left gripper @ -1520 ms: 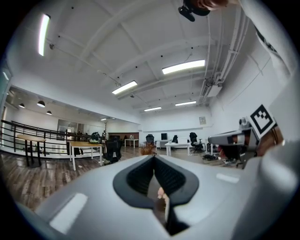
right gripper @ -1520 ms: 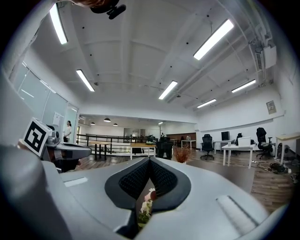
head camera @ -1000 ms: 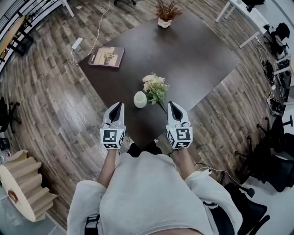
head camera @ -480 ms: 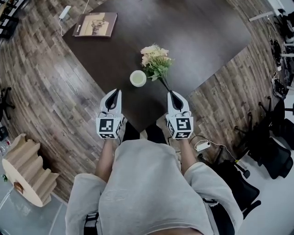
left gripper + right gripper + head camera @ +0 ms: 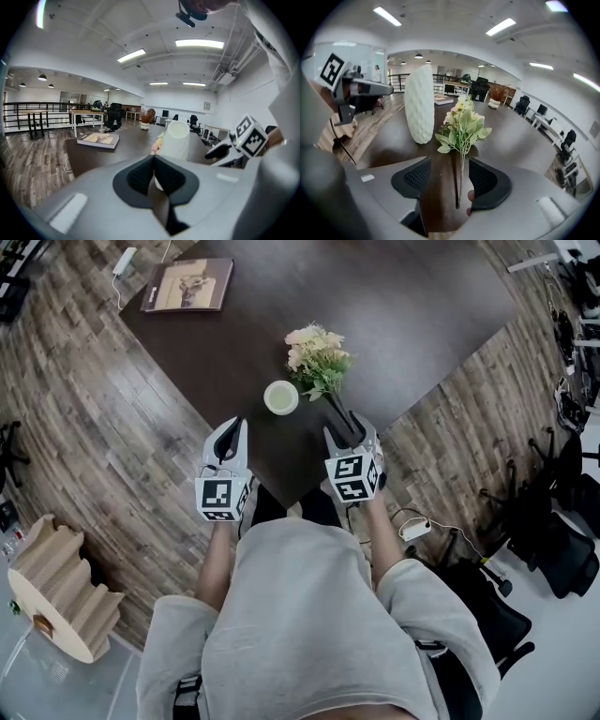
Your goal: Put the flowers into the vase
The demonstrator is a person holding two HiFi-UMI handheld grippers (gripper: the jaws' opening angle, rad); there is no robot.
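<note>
The dark counter (image 5: 412, 324) carries everything, with a book (image 5: 187, 285) out toward its 10 o'clock corner. Near the front edge stands the white vase (image 5: 280, 397), upright, its mouth open to the head view. It looks rigid and probably steady enough to take a stem without being held.

The flowers (image 5: 317, 357) lie on the counter just beside the vase, at about its 1 o'clock. The blooms point away from the person and the stem trails back toward 5 o'clock. The bunch looks artificial and very light. The pale heads and leaves are soft and would crush or snag, while the stem (image 5: 461, 178) is thin, fairly stiff and probably slippery. The best hold is low on the bare stem, well below the leaves, so the heads stay free and the end can be tipped into the vase's mouth.

The right gripper (image 5: 345, 430) sits over that stem, tilted down. Its fingers have just been opening and now stand wide apart. The stem runs between them, nearer the right-hand pad, but neither pad presses on it, so nothing is gripped.

The left gripper (image 5: 234, 424) hovers at the counter's near edge with the vase at its 12 o'clock. Its fingers (image 5: 140, 176) are clenched together on nothing.
</note>
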